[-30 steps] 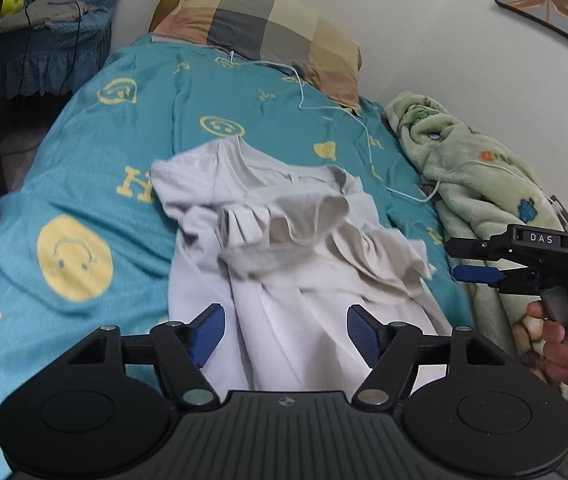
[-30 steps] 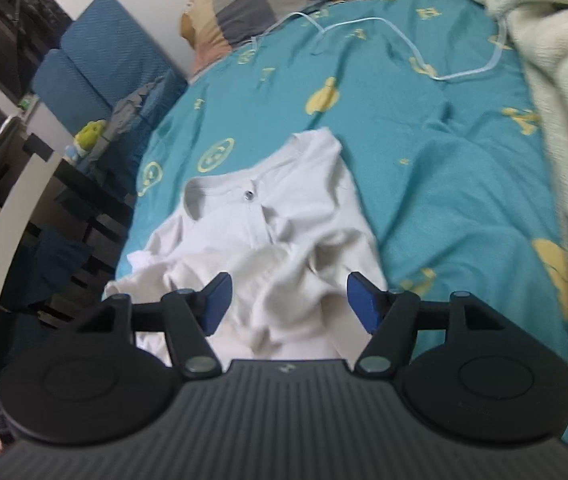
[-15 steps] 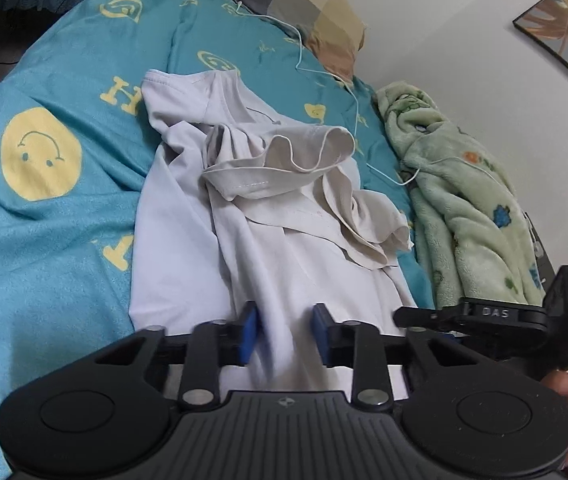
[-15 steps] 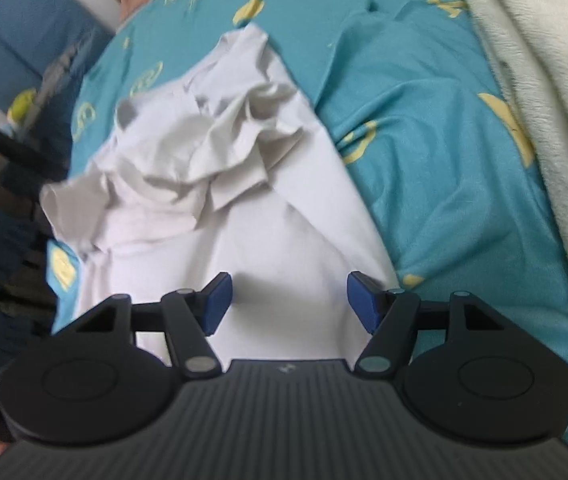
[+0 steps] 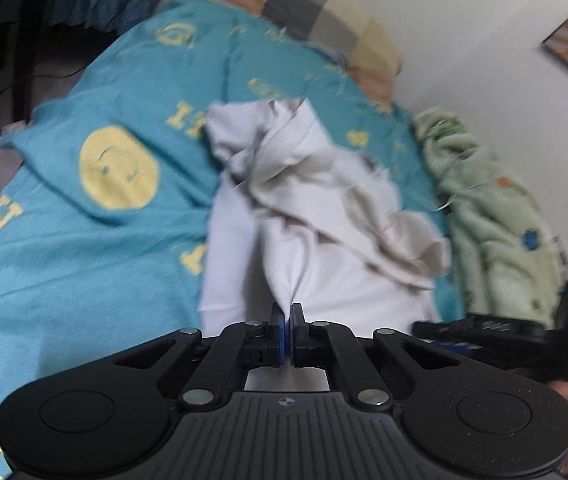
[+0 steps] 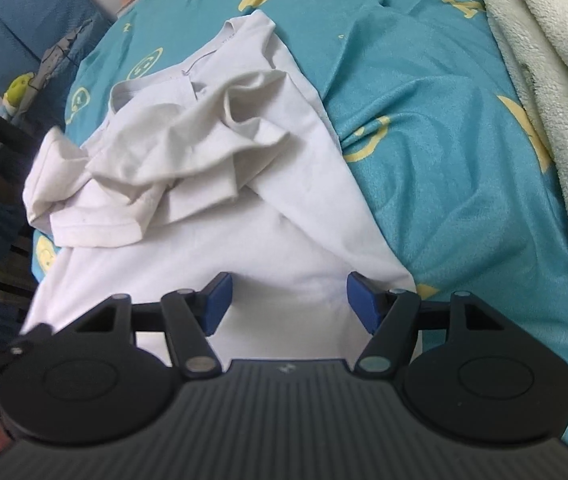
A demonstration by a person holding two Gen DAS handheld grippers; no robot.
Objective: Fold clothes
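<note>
One white shirt (image 5: 308, 240) lies crumpled on one bed covered by a teal sheet (image 5: 95, 240) with yellow smiley faces and letters. The shirt sits in the middle of the bed, its near hem toward both cameras and its collar toward the far end, with the sleeves and upper part bunched in loose folds on top of the flatter lower part. One checked pillow (image 5: 316, 12) lies at the far end of the bed, and one pale green fleece blanket (image 5: 492, 216) is heaped along the right edge by the wall.

There are two grippers. The left gripper (image 5: 287, 328) is clenched: its two blue pads are pressed together on a pinch of the shirt's near edge, and the cloth rises from the pads in a tight gathered ridge. The left wrist view is blurred.

The right gripper (image 6: 288, 300) is spread wide, its blue pads well apart over the flat near part of the shirt (image 6: 219, 208), close to the right corner of the hem. It grasps nothing; whether the pads touch the cloth cannot be told.
</note>
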